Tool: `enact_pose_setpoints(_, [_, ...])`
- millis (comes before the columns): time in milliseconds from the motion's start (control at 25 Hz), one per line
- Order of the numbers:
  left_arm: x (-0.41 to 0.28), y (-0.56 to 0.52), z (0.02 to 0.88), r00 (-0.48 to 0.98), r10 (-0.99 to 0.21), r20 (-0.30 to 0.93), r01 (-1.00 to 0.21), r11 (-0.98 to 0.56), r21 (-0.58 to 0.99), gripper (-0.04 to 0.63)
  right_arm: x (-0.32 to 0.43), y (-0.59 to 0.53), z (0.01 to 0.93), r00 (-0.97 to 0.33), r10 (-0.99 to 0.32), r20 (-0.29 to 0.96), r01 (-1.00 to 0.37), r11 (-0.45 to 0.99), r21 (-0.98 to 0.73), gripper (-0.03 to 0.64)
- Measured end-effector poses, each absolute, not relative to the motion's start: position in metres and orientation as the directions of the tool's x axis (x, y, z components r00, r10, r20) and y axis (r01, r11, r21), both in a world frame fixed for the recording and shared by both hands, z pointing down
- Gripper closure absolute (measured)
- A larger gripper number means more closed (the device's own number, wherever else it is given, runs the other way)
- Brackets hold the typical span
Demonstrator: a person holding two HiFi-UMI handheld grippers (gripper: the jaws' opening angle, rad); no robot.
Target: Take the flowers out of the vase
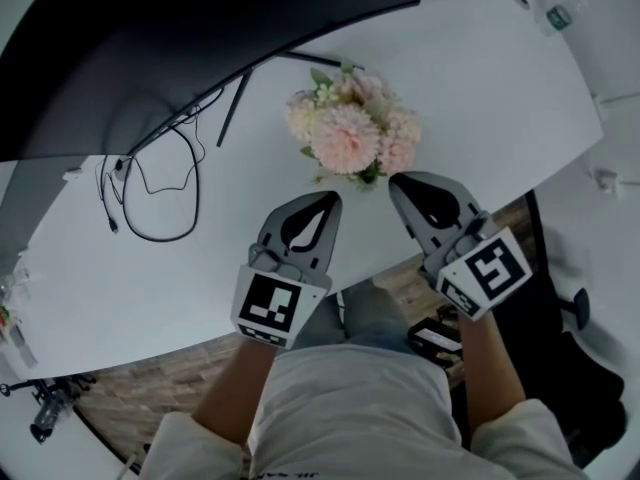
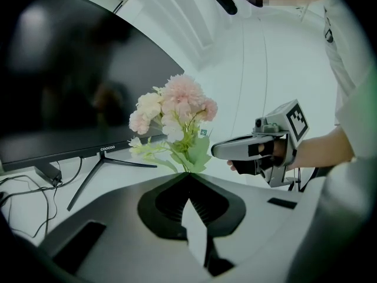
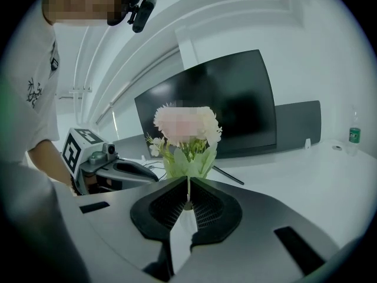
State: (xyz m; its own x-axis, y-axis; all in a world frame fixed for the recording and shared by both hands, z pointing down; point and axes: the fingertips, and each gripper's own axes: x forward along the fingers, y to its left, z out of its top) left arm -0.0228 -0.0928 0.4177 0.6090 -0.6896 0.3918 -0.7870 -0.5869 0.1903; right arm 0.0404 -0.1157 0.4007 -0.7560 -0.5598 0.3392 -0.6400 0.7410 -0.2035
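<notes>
White desk [image 1: 480, 88] is stretching across the head view, with a dark monitor [image 1: 150, 38] standing along its far edge and cables [image 1: 160, 198] looping at the left. Between the monitor's foot and the person, the flowers [image 1: 355, 133] are standing upright as one tight pink and cream bunch. The blooms are facing up at the camera.

Both tools are pointing at the bunch from the near side. The left gripper [image 1: 328, 200] is sitting just below and slightly left of it. The right gripper [image 1: 402, 182] is sitting just off its lower right edge and is looking a touch nearer, though neither is touching a bloom. Each gripper view is showing the leaves and stems dead ahead, rising beyond the jaw tips. So the stems' long axis is running vertical while the tools are coming in low and nearly level.

The left jaws are pressing fully together with nothing between them. The right jaws are meeting too, with only a hairline slit showing, and are holding nothing.

Of the vase, no view is giving a clear look: blooms are covering it from above and the jaws are masking the base. The flowers are therefore judged to be in it yet, with the lift not begun. The jaws will need opening first.
</notes>
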Motion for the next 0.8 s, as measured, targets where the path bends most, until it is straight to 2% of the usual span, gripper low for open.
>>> enact_pose_setpoints(120, [-0.022,-0.093,0.424,0.607,-0.686,0.402,-0.789,-0.582,0.198,0.592,0.038,-0.119,0.409,-0.756,-0.558,0.343,-0.640,0.739,-0.210,0.575])
enact_pose_setpoints(440, [-0.026,-0.097,0.436,0.596,-0.682,0.423,-0.796,-0.570,0.203,0.592,0.028,-0.123,0.427,-0.777,-0.510,0.369,-0.607,0.764,-0.220,0.496])
enact_pose_setpoints(800, [-0.027,-0.102,0.444,0.598,-0.678,0.427,-0.795,-0.569,0.210,0.592,0.014,-0.132,0.438,-0.796,-0.473,0.377,-0.576,0.784,-0.231,0.457])
